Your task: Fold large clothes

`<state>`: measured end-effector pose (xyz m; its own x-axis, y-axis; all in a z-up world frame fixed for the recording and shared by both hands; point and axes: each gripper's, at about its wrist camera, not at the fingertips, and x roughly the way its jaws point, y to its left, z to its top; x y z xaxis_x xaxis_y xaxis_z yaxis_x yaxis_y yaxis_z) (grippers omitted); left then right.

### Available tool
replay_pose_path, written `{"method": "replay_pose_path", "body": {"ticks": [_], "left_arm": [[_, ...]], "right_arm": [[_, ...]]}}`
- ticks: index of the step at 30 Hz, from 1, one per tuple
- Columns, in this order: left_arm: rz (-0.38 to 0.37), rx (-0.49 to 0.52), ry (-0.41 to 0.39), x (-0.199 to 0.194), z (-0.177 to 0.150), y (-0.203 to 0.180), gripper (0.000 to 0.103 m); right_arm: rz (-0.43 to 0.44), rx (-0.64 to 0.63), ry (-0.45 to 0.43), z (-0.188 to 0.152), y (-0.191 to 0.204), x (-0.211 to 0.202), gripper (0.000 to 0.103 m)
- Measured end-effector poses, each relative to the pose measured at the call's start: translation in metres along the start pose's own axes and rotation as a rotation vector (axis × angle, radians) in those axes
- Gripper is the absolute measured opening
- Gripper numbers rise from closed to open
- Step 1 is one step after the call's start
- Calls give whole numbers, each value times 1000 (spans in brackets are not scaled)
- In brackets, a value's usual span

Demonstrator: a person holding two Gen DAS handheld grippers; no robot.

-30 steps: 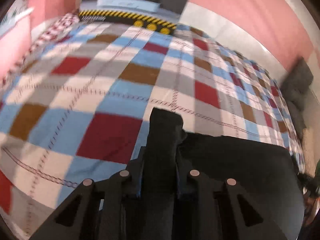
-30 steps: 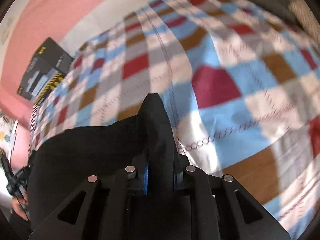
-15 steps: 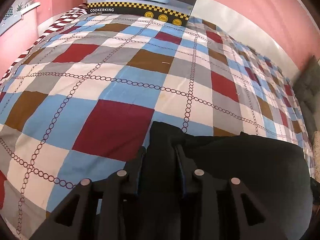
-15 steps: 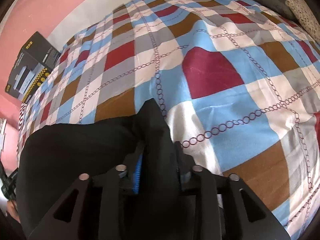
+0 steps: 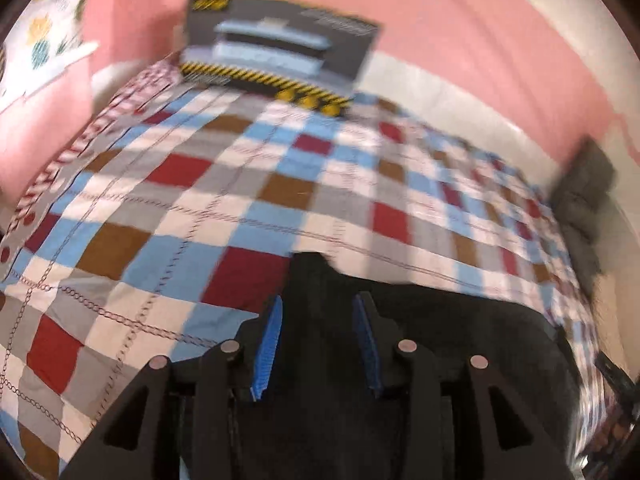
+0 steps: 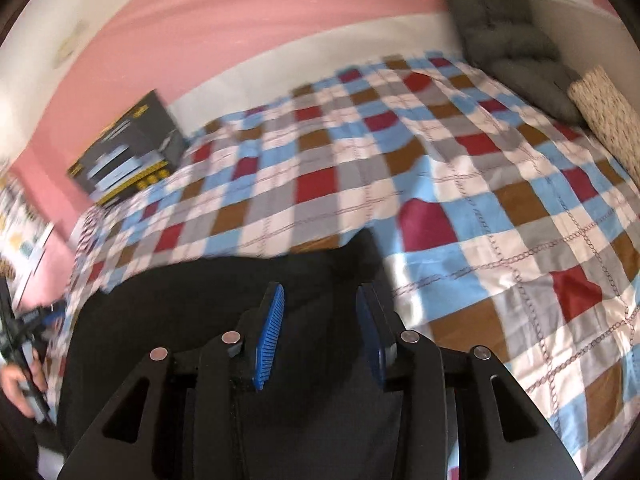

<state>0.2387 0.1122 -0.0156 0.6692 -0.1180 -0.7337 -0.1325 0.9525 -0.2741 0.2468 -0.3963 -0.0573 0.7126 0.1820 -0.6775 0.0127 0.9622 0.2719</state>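
**A:** Quick status, where's the garment rel. to ur claws?

**B:** Black garment (image 5: 460,360) lies on the checked bedspread (image 5: 200,208), at the near edge, right under me. In the left cam its top edge runs across the view, L to R, so I read the long axis as sideways betw. my two hands. Left claw (image 5: 318,344) is over its left corner, right claw (image 6: 320,344) over the right corner.

**A:** Holding anything?

**B:** Left: jaws are opening, blue pads (image 5: 266,350) clear on both sides. A fold of black cloth sits betw. them but the pads don't press on it, as far as I can see. Right: same, jaws opening, blue pads (image 6: 270,336) showing, cloth peak betw. them, not pinched. Pics are blurry tho.

**A:** So cloth's let go?

**B:** Looks like it, both corners. Cloth goes on below both claws, down to the bottom of each view.

**A:** Which hand's nearer for the next bit?

**B:** Even, I'd say. Each claw sits on its own corner, neither one has reach over the other. In the right cam I see a hand (image 6: 18,380) w/ the other handle at far left, beyond the cloth's far side, so the garment spans betw. us.

**A:** What does the next move turn on?

**B:** My guess: whichever fold comes next runs across that sideways axis, so both claws need to stay level w/ each other. Bed beyond is free up to the dark box (image 5: 280,52) at the wall and the grey cushion (image 6: 504,28) on the right.
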Motion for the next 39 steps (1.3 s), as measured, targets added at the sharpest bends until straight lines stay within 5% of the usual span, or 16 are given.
{"method": "replay_pose_path", "body": {"ticks": [5,8,22,29,39], "left_arm": [[-6,157,6,5,-51,-39,42],[12,141,48,32,-70,-26,42],[110,238,-8,-8,-91,-23,42],[138,224,-24,-8,-99,-12,42],[126,217,-60,-2,-109,-7,43]], "right_arm": [[-53,-9,64,-44,1,29,39],[-84,12,46,-54,-16,40,38],[-149,-103,11,-63,2,5,39],[-189,22,36,-69,-40,16,43],[-208,-9,34,-76,-37,25,44]]}}
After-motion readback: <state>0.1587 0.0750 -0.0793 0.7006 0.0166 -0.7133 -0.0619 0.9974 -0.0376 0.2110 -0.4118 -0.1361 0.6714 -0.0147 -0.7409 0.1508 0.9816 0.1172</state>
